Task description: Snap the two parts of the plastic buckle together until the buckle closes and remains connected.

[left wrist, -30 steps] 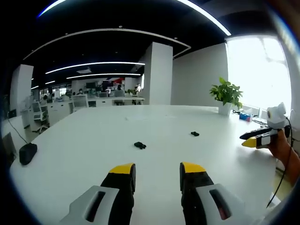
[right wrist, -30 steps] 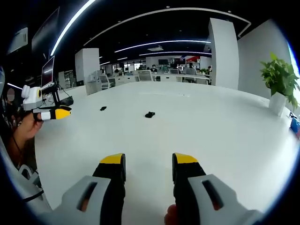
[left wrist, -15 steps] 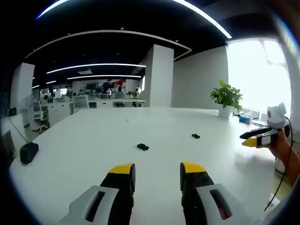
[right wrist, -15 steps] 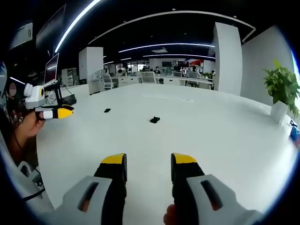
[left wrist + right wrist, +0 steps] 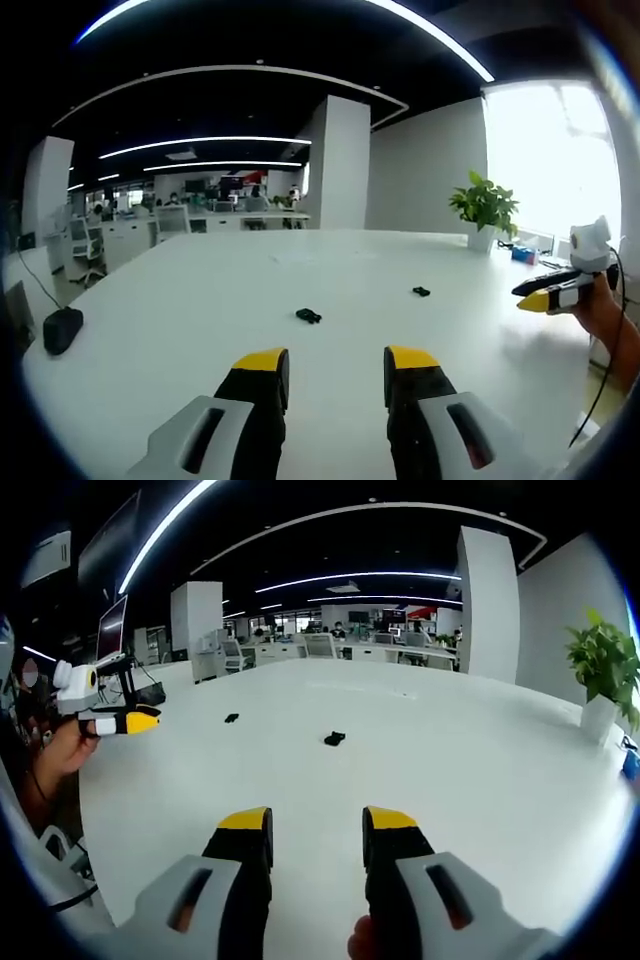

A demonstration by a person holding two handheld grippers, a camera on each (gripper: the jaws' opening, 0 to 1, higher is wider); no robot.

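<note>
Left gripper view shows the left hand-held gripper hovering with its yellow-tipped black jaws spread and nothing between them, above the wide, glossy white bench. One small black plastic buckle part lies on the bench at about twelve o'clock beyond the jaws, and the other small black plastic buckle part sits at about one o'clock, well apart from the first. The right hand-held gripper enters at three o'clock, held off the bench edge; from this side its jaws look close together, though I cannot tell for sure. In the right gripper view, that gripper's own jaws stand spread and empty, one part at twelve o'clock, the other at eleven. A black computer mouse rests at nine o'clock, and a green potted plant stands at two o'clock. Both halves are probably light, stiff and slick, likely to skid on the smooth top if nudged. Each is best pinched across its flat body at the strap end, leaving the mating end free; which half carries the prongs is too small to tell.
</note>
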